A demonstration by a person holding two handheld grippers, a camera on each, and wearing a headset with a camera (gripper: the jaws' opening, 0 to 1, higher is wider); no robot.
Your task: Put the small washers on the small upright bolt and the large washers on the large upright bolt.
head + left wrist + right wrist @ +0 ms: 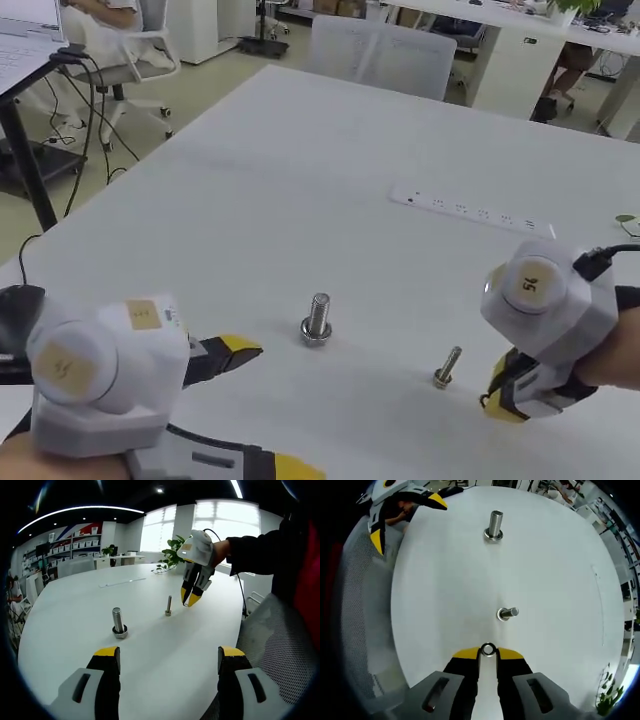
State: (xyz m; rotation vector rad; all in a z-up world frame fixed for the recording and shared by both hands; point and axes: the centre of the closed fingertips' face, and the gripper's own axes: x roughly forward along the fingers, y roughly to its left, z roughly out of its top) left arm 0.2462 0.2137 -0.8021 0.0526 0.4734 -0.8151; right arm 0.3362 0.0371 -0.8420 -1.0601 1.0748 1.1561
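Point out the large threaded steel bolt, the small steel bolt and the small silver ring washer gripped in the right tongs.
large threaded steel bolt [320,312]: head view, on its threaded shaft.
small steel bolt [450,362]: head view, on its shaft.
small silver ring washer [488,644]: right gripper view, on its upper rim.

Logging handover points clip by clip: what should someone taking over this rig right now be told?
Left gripper: open, holding nothing, pointed across the table toward both bolts.
Right gripper: shut on a small washer, just short of the small bolt.
The small bolt and the large bolt stand upright and apart. The large bolt has a wider ring at its base; I cannot tell if that is a washer or the bolt's head.
Done: one small washer is in hand.
Left: lower it over the small bolt, likely the next move.
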